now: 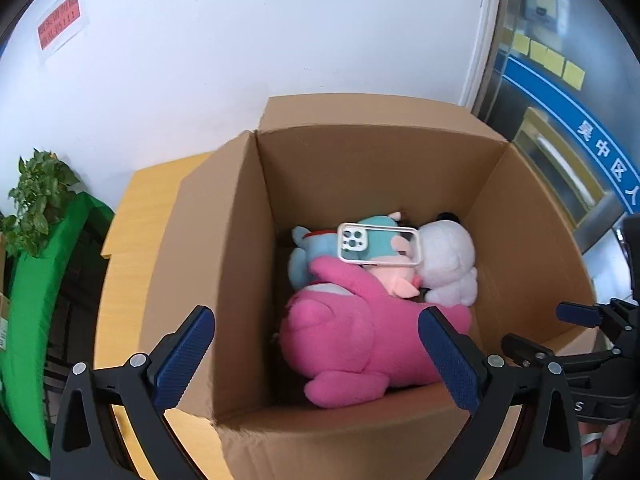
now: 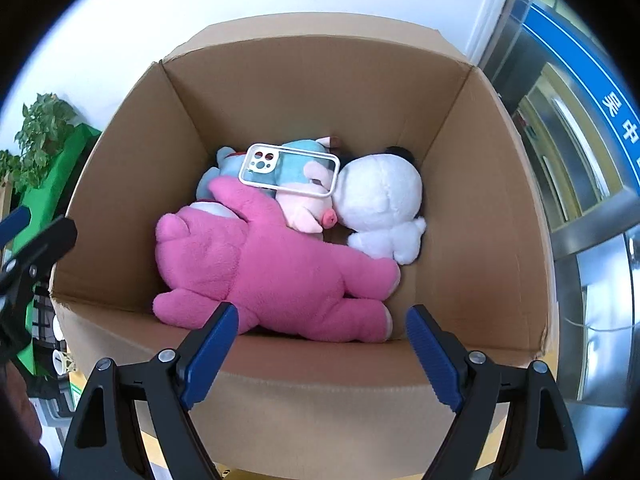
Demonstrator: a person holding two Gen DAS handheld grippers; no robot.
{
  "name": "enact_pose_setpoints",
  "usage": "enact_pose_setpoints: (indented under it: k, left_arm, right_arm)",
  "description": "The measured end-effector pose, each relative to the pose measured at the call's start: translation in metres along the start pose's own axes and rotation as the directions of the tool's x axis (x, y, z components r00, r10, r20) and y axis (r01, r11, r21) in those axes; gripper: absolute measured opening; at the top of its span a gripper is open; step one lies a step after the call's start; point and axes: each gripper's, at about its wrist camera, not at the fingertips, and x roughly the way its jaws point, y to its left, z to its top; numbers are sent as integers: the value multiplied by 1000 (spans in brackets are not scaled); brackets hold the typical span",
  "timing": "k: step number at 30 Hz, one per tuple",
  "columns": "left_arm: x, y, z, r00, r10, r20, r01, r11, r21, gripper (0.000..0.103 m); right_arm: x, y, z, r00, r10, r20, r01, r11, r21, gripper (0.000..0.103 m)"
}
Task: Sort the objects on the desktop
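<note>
Two hand-held grippers above the cardboard box (image 2: pixel 480 208), jaws wide, empty.
Pink plush (image 2: pixel 280 272) lies inside; phone case (image 2: pixel 289 171) rests atop toys, sorted together.

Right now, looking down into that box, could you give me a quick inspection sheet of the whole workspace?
Surface: a light wooden desk carries an open cardboard box.
Job's things: inside the box lie a big pink plush, a white plush, a teal plush and a pale pink pig plush; a clear phone case rests on top of them.
Clutter: nothing seen.
Grippers: left gripper and right gripper hover above the box, jaws wide apart, nothing between them.
Cables: nothing seen.
Surroundings: white wall, potted plant, green cloth, glass door with blue sign.
</note>
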Motion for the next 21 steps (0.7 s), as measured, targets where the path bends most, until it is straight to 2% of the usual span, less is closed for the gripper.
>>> enact_pose_setpoints:
  k: [5,13,17,21]
  left_arm:
    - [3,-2,-6,999,-31,-10,31,999,-29,103]
    - [9,-10,-8,1000,-17,-23,16,998,-55,103]
    - [11,-17,-11,999,-32,-42,30,998,-62,103]
    - [11,-22,-15,998,-8,-57,4,998,-69,103]
  right_arm:
    - [-3,-3,-3,1000,-4,7,4,1000,21,86]
    - [0,-14,-9,1000,-15,4,15,1000,7,86]
    - [4,-16,-10,1000,-14,6,14,1000,-9,86]
    - [8,-20,-11,1000,5,7,-5,1000,-19,86]
